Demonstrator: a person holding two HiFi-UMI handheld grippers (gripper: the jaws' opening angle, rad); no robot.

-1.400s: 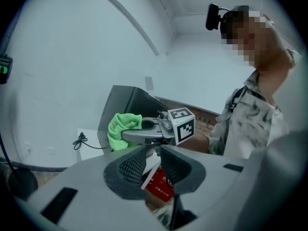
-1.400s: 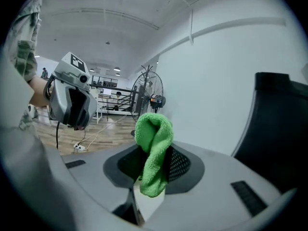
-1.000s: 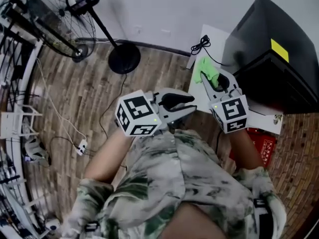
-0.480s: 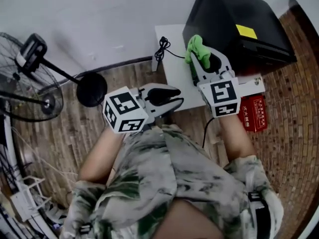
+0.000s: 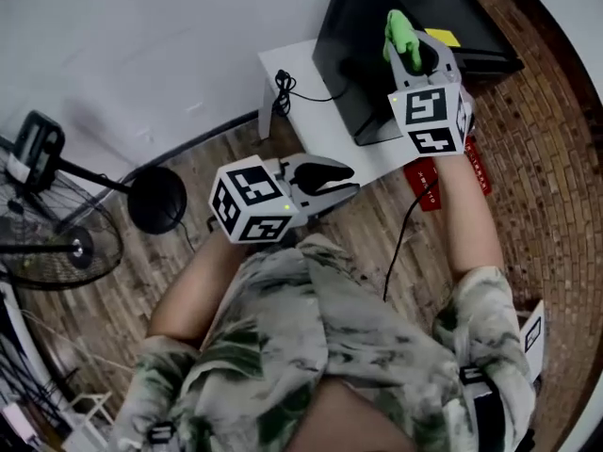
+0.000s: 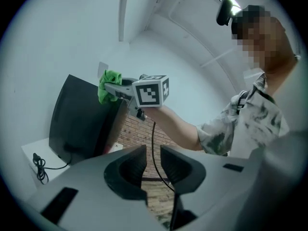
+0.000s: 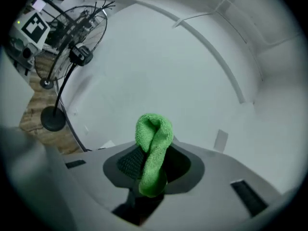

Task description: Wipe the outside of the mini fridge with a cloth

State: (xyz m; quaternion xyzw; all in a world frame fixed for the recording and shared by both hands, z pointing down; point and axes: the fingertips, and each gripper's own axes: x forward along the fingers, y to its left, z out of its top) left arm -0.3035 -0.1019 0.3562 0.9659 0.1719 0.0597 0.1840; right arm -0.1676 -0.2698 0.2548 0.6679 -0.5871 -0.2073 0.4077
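The right hand-held gripper is clamped on the green cloth, with a folded wad left proud of its tips — likely so that soft cloth, not jaw, meets the mini fridge just beneath it. That arm reaches forward, nearly straight. The left hand-held gripper hangs back by the body — jaws slightly apart, empty.

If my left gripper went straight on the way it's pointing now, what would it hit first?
Probably the black cable hanging below the right gripper, or your right forearm just above it. Both lie dead ahead of the left gripper, which is open and empty. Depth is hard to judge.
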